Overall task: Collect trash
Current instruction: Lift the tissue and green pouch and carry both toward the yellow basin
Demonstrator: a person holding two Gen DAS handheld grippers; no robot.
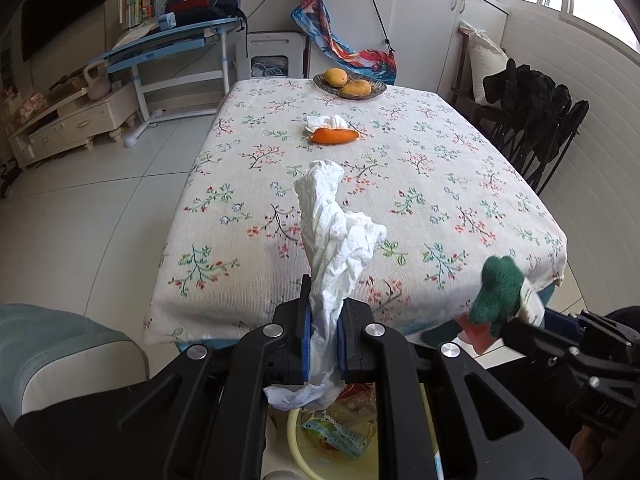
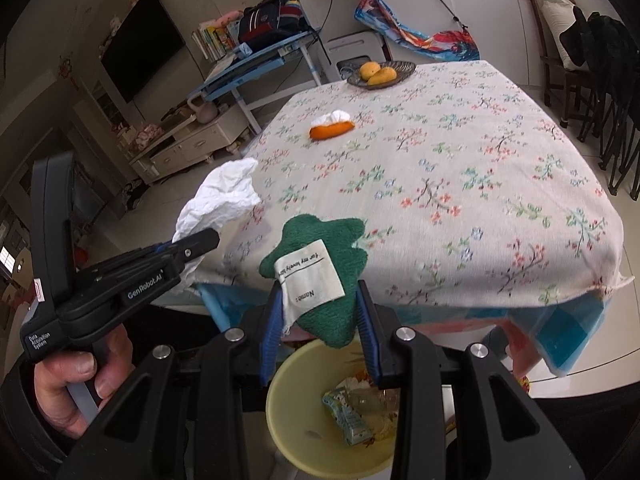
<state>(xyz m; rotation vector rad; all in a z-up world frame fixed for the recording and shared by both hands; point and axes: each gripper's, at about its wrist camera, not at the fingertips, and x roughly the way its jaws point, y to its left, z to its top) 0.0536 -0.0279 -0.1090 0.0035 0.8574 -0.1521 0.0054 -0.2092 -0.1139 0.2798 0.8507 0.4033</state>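
1. The left gripper (image 1: 323, 344) is clamped tight on a crumpled white paper tissue (image 1: 336, 240), held up over the near table edge.
2. A pale yellow plastic bin (image 2: 288, 412) sits below both grippers, wrappers inside.
3. The right gripper (image 2: 320, 320) pinches a green knitted cloth piece with a white label (image 2: 320, 248), above that bin.

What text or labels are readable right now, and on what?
"GenRobot.AI": side of the left claw.
"Data Acquisition System": left claw's handle.
"Name:": white tag on the green knitted piece in the right claw; its upper line is illegible.
Snack wrapper in yellow bin: unreadable.
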